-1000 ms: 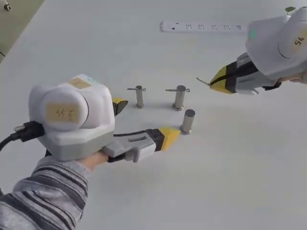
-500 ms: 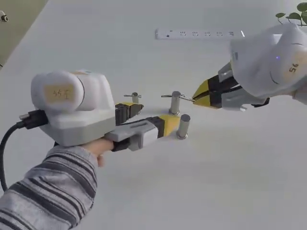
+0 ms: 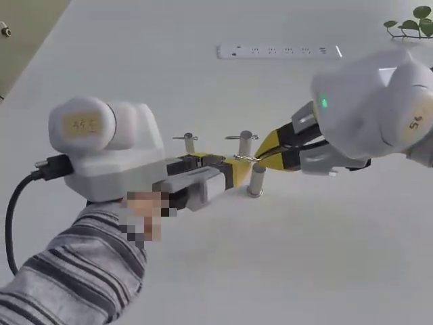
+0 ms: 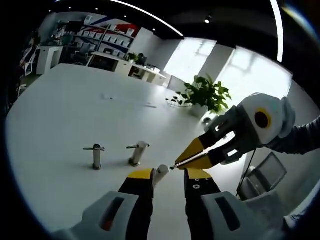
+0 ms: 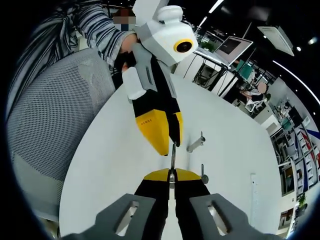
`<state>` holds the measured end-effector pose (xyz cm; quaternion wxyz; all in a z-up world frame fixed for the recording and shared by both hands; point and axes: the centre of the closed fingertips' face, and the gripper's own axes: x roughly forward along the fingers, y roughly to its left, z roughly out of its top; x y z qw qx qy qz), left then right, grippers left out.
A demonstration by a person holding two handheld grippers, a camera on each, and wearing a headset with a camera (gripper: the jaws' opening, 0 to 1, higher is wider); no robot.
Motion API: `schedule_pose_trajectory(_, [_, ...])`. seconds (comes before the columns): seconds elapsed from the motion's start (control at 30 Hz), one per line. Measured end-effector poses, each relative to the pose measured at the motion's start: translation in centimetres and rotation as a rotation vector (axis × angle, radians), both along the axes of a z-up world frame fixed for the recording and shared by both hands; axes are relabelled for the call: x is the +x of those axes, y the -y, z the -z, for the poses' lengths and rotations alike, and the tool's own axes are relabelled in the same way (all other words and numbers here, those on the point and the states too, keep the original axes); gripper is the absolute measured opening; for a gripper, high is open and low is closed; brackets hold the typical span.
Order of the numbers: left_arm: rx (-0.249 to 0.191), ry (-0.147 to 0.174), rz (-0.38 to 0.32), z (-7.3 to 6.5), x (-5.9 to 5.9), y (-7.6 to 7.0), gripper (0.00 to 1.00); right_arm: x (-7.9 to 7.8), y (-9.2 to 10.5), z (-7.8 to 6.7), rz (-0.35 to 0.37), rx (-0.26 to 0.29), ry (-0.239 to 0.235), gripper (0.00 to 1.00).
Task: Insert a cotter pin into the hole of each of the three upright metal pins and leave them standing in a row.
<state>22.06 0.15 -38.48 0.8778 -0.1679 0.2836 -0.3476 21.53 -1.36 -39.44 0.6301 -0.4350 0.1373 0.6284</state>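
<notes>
Three upright metal pins stand on the white table. The far-left pin (image 3: 189, 143) and the middle pin (image 3: 245, 143) each carry a cotter pin through the top. The near pin (image 3: 257, 179) (image 4: 160, 172) has a bare top. My left gripper (image 3: 233, 170) (image 4: 170, 175) is open, with the near pin just ahead of its yellow jaws, close to the left one. My right gripper (image 3: 260, 157) (image 5: 171, 176) is shut on a thin cotter pin (image 5: 172, 155) (image 4: 175, 166), whose free end points at the left gripper's jaws, just above the near pin.
A white power strip (image 3: 277, 51) lies at the far side of the table and a plant (image 3: 413, 20) stands at the far right. A black cable (image 3: 17, 210) trails from the left gripper. A mesh chair (image 5: 60, 125) stands beside the table.
My right gripper has come left and down with the cotter pin, from well right of the pins to just above the near pin. The left gripper has moved forward to that pin.
</notes>
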Motion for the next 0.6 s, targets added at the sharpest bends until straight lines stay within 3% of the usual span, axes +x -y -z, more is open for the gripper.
schedule_pose_trajectory(0.17, [-0.044,-0.009,0.008,-0.44,-0.17,0.64,0.13,-0.36,-0.13,-0.2,-0.014,0.001,0.008,0.0])
schedule_pose_trajectory(0.6, [-0.066,-0.013,0.003,-0.67,-0.25,0.96,0.0,-0.76,-0.44,-0.7,-0.026,0.01,0.017,0.0])
